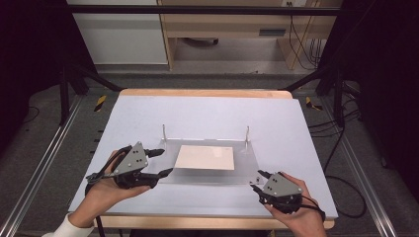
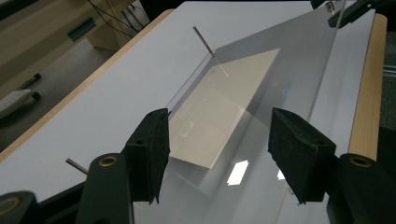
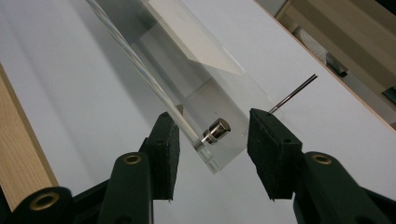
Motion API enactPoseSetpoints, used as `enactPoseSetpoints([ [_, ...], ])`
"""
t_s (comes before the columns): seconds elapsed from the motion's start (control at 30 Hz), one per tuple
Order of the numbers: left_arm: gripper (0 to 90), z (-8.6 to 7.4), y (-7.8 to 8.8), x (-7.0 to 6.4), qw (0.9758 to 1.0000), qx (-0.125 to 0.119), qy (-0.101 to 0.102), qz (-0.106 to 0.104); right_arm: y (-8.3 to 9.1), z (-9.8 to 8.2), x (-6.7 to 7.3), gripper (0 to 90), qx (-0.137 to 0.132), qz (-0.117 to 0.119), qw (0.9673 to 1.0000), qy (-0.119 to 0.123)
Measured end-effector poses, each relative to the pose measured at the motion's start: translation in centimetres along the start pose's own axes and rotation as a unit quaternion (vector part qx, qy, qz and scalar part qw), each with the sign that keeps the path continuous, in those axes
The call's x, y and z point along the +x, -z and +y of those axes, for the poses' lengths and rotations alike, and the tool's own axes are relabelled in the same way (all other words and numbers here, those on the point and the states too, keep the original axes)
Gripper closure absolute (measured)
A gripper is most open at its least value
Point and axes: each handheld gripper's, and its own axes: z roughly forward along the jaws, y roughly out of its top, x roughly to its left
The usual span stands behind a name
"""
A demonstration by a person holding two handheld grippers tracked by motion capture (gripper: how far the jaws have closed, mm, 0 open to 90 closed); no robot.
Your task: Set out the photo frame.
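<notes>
Matte black fingers (image 3: 210,154), clear acrylic panel (image 3: 224,93), metal knob (image 3: 217,130)

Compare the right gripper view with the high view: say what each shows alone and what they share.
Right gripper view alone: a small metal knob at the corner of the clear acrylic sheet, between the right gripper's open jaws.
High view alone: the left gripper, both hands, the floor beyond.
Shared: the sheet, the cream paper, the white table.
</notes>
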Motion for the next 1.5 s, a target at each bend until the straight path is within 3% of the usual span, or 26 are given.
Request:
enactPoseSetpoints([
  [0.3,37.3,-0.2,0.2,-1.4,0.9991,0.018,-0.037,-0.009,0.1,0.6,-0.6,54.8,0.000,0.004,0.9999,-0.016],
  [0.63,44.0,-1.5,-0.1,-2.0,0.9936,0.063,-0.094,0.002,0.2,1.0,-1.0,55.0,0.003,0.004,0.9997,-0.024],
  [0.93,52.9,-2.7,-0.5,-1.6,0.9931,0.069,-0.094,0.008,0.4,1.7,-1.4,55.8,0.010,0.005,0.9996,-0.026],
  [1.17,62.4,-2.7,-0.7,-1.3,0.9930,0.067,-0.097,0.015,0.4,1.9,-1.5,56.0,0.012,0.006,0.9995,-0.028],
  [1.5,66.9,-2.5,-0.5,-0.9,0.9934,0.055,-0.097,0.028,0.6,2.6,-1.7,58.6,0.011,0.007,0.9996,-0.025],
])
